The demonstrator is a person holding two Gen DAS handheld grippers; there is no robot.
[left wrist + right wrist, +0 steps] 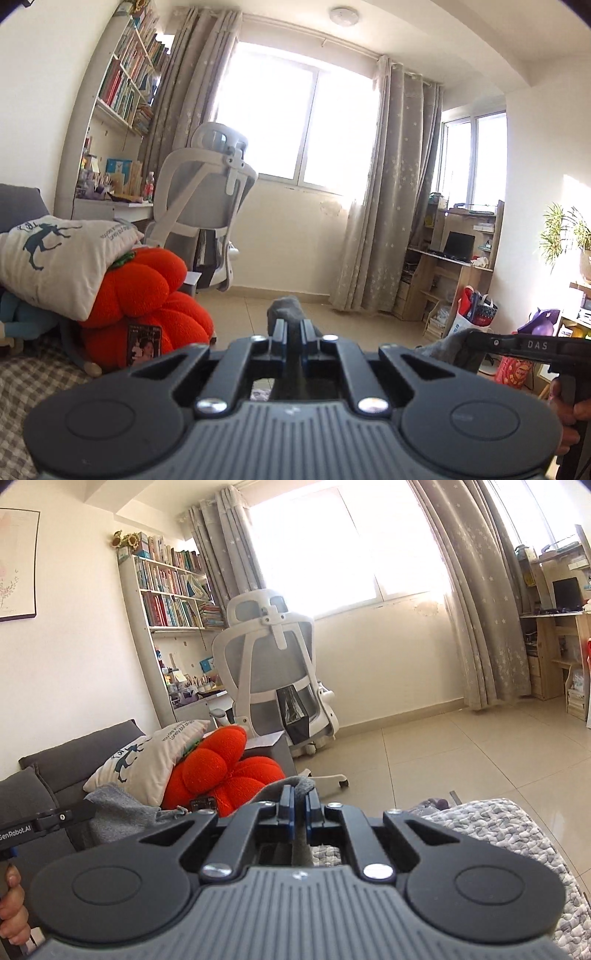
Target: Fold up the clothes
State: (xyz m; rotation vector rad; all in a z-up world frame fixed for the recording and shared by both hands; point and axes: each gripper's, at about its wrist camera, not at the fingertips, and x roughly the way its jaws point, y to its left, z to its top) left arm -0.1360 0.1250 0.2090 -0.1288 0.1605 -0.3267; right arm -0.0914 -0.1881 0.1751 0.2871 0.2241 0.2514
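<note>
My left gripper is shut on a fold of grey cloth that sticks up between its jaws. My right gripper is shut on another part of the same grey garment. Both are held up in the air, well above the surface. In the left wrist view the right gripper shows at the right edge with grey cloth bunched at its tip. In the right wrist view the left gripper shows at the left edge with grey cloth hanging from it. The garment's lower part is hidden by the gripper bodies.
A red plush cushion and a white printed pillow lie on a grey sofa at the left. A white office chair stands by the window. A grey patterned blanket lies at the lower right. A wooden desk stands at the right wall.
</note>
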